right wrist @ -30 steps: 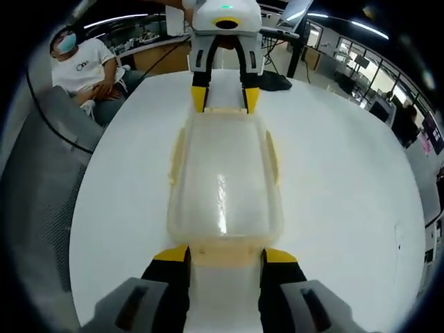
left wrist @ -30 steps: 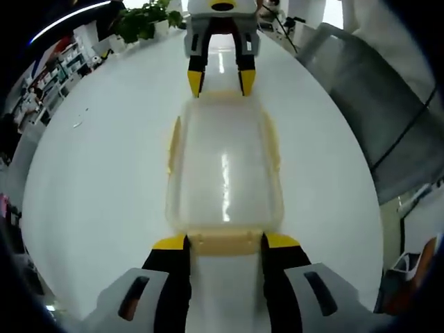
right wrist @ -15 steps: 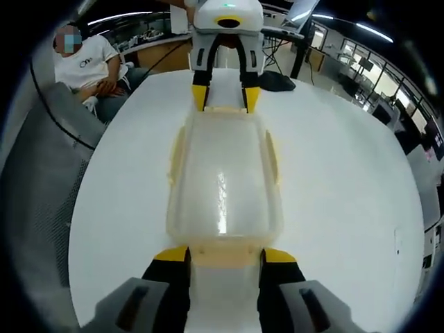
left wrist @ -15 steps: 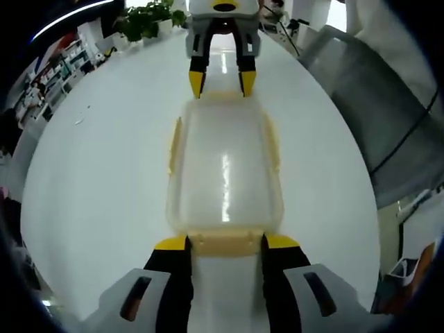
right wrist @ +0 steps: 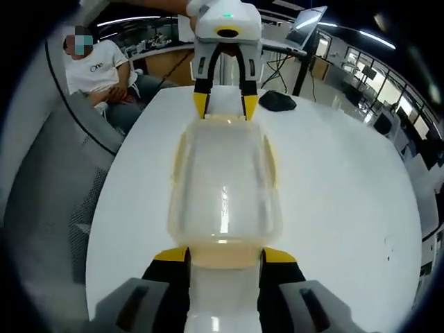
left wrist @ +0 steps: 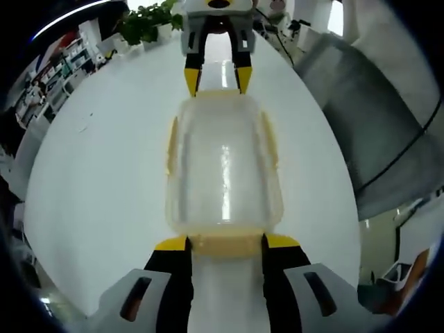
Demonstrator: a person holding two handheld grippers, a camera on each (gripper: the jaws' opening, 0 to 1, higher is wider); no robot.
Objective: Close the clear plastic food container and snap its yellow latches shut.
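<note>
Now my left tool (left wrist: 223, 242) and right tool (right wrist: 223, 255) sit apart at each end latch of the container (left wrist: 223, 166) between them. It looks light, thin, maybe slippery; press the yellow latches (left wrist: 225, 243).

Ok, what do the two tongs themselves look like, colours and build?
Both match. The left tongs have two black jaws capped with yellow tips, rising from light grey housings with dark slots. The right tongs look the same. Seen head-on in the right gripper view, the left one's white body carries a small green light.
</note>
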